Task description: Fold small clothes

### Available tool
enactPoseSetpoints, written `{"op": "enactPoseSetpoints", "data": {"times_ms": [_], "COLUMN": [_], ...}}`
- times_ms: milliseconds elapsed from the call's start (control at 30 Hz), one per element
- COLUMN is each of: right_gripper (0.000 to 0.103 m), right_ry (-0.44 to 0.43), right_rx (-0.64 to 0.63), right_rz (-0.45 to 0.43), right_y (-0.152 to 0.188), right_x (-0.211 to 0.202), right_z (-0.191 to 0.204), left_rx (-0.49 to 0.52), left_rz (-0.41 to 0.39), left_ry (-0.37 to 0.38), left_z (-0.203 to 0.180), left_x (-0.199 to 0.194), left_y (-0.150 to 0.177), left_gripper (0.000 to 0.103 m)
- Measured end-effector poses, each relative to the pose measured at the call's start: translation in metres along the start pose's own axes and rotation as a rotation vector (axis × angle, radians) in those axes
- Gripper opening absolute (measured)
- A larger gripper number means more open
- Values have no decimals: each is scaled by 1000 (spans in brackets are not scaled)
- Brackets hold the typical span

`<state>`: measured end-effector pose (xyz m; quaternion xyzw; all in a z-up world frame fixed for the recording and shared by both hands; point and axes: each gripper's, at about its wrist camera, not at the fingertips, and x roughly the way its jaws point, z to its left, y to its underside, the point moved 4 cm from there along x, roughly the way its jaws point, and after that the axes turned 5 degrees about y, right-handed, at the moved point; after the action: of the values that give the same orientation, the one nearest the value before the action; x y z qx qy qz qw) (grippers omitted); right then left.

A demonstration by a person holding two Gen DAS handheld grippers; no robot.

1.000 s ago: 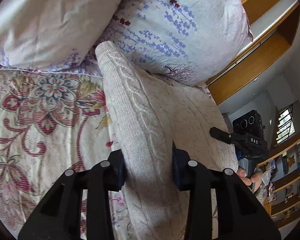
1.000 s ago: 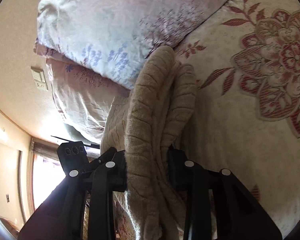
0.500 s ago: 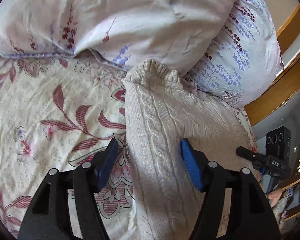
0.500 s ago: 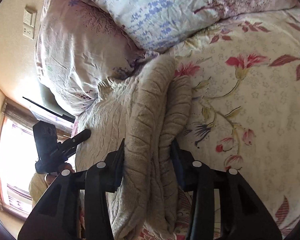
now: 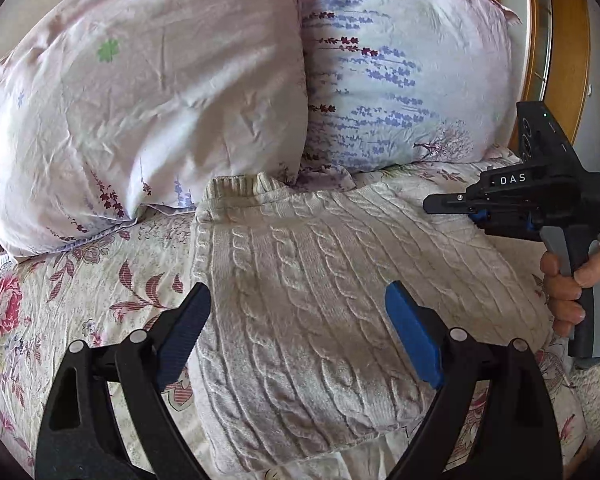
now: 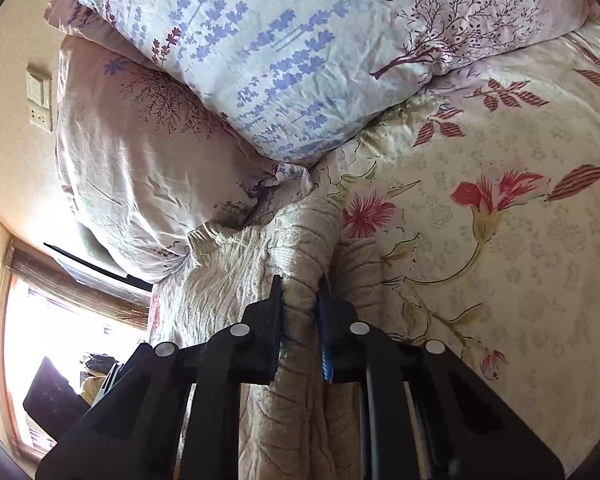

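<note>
The left gripper [image 5: 296, 332] is sitting wide open w/ nothing in it, blue pads spread apart over the lower centre of the left wrist view; whether they're touching the knit below can't be told. The sweater [image 5: 320, 300] is lying folded across the middle of that frame, a cream cable-knit w/ raised rope-like ridges and a ribbed edge at its upper left corner, butting against the pillows.

The right gripper [image 6: 300, 320] is clenching a thick bunched fold of the sweater [image 6: 300, 248] at lower centre of the right wrist view, jaws nearly closed on the fabric. In the left wrist view this gripper [image 5: 452, 202] is showing at mid-right, black body marked "DAS", a hand [image 5: 572, 284] gripping its handle.

Two wrinkled cotton-looking pillows are filling the top of the frame: pinkish pillow [image 5: 140, 100] at upper left, lavender-print pillow [image 5: 404, 68] at upper right. The bedsheet [image 6: 500, 240] is a cream floral w/ red blooms.
</note>
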<state>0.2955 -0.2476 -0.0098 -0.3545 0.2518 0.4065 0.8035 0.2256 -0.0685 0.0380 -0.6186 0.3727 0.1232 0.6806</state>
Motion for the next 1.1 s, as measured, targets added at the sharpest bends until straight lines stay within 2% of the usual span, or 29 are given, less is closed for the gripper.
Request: {"op": "enactPoseSetpoints", "data": {"times_ms": [100,233,433,533,567,633,667,800,833,967,1000,1033,1100], "right_gripper": [9,9,9,10,11,22,24,41,41,40,23,17,17], "right_ry": [61,142,145,138,128,112,104,76,72,54,78,108,141], "right_rx": [-38,-38,13,-4,-7,-2,-10,-48,-52,-64,-85,-103,-96], "right_rz": [-36,-20,-11,-10,-11,-19,-26,-43,-35,20,24,21,5], "right_y": [-3,-8,-10,-8,-7,-1,3,22,26,40,41,42,40], "right_x": [-2,11,19,14,9,-6,-15,-47,-52,-52,-49,-46,-44], "right_z": [5,2,-12,-11,-11,-10,-7,3,5,10,12,13,12], "left_rx": [5,11,18,32,32,22,15,-18,-29,-54,-59,-63,-60], "left_rz": [20,20,23,16,15,10,0,-45,-46,-2,12,22,37], "left_ry": [-2,2,4,-13,-11,7,12,-5,-15,-55,-51,-47,-51], "left_z": [0,-3,-8,-11,-11,-7,-4,16,21,35,36,36,35], "left_x": [5,9,15,16,14,6,-1,-23,-25,-17,-14,-11,-6], "left_y": [7,8,9,10,11,11,13,20,22,32,34,36,37], "left_gripper": [90,92,97,97,97,97,97,97,97,97,97,98,98]}}
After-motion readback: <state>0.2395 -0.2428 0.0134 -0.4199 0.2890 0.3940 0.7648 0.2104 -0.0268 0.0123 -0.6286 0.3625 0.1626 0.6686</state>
